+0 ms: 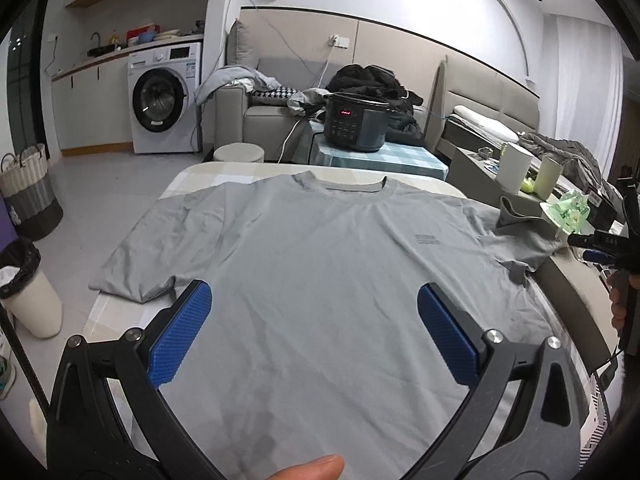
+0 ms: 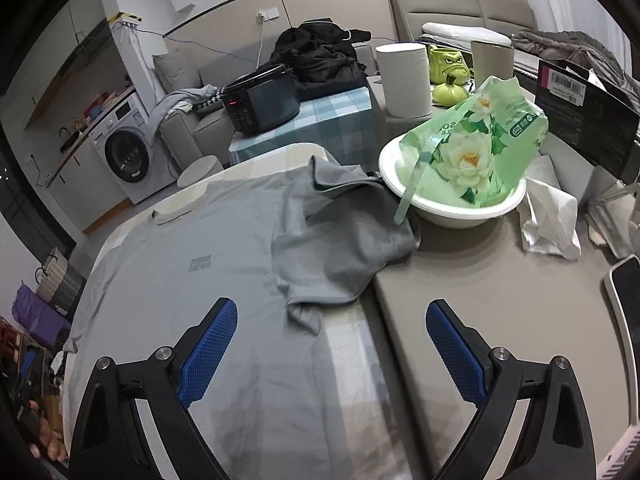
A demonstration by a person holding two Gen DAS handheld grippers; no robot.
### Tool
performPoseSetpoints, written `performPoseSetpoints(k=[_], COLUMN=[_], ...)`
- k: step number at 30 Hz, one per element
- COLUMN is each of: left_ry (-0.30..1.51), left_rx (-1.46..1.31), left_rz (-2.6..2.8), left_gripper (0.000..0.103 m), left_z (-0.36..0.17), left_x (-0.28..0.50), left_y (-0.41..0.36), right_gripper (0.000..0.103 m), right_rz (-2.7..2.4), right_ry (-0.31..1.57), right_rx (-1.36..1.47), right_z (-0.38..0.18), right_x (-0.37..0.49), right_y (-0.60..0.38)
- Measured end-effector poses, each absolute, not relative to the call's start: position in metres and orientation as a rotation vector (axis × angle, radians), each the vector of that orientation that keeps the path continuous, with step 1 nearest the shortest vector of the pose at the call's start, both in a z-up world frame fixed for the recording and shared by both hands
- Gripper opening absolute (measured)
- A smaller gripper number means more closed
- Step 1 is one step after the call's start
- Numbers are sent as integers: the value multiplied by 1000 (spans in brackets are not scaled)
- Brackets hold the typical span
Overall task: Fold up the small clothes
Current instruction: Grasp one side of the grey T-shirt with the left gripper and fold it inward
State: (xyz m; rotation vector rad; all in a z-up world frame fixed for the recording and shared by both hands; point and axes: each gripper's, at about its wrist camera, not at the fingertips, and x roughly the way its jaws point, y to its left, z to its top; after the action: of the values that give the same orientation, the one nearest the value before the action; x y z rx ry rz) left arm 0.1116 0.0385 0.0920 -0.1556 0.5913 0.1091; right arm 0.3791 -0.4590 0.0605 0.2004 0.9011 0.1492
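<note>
One grey T-shirt (image 1: 320, 264) was laid front-up on the table (image 1: 188, 176), its collar at the far edge and a small dark print on the chest; one sleeve was spread flat, while the other sleeve (image 2: 340, 248) was crumpled and folded back on itself just beside a white bowl (image 2: 452, 200). Two grippers were seen, each with two blue-padded fingers. The left gripper (image 1: 314, 332) was held above the middle of the shirt with its jaws spread wide and nothing clamped between them. The right gripper (image 2: 332, 352) was likewise stood wide apart and empty, over the shirt's edge near the crumpled sleeve, where the table met a grey surface (image 2: 500, 280). One green flowered packet (image 2: 476, 148) was resting in the bowl. Two pale cylinders (image 2: 404, 80) were counted behind it, with one green mug (image 2: 448, 66) between them. One dark cooker (image 1: 354, 120) was placed on a checked cloth beyond the table, and one washing machine (image 1: 164, 100) was visible further back.
</note>
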Motion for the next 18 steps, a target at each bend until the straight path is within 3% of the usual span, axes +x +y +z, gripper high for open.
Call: performPoseSetpoints(k=[2, 6, 9, 18], left_ry=[603, 620, 622, 647], left_rx=[-156, -165, -170, -182], left_rz=[118, 145, 149, 169], left_gripper=[102, 102, 102, 102], left_z=[86, 77, 75, 65], left_x=[114, 117, 119, 125], left_y=[44, 53, 58, 70], right_gripper=[89, 85, 76, 64], right_rz=[119, 91, 71, -19], right_ry=[909, 922, 955, 933], right_rx=[211, 218, 210, 79], right_z=[58, 46, 34, 18], right_x=[389, 407, 423, 449], right_y=[-467, -471, -469, -449])
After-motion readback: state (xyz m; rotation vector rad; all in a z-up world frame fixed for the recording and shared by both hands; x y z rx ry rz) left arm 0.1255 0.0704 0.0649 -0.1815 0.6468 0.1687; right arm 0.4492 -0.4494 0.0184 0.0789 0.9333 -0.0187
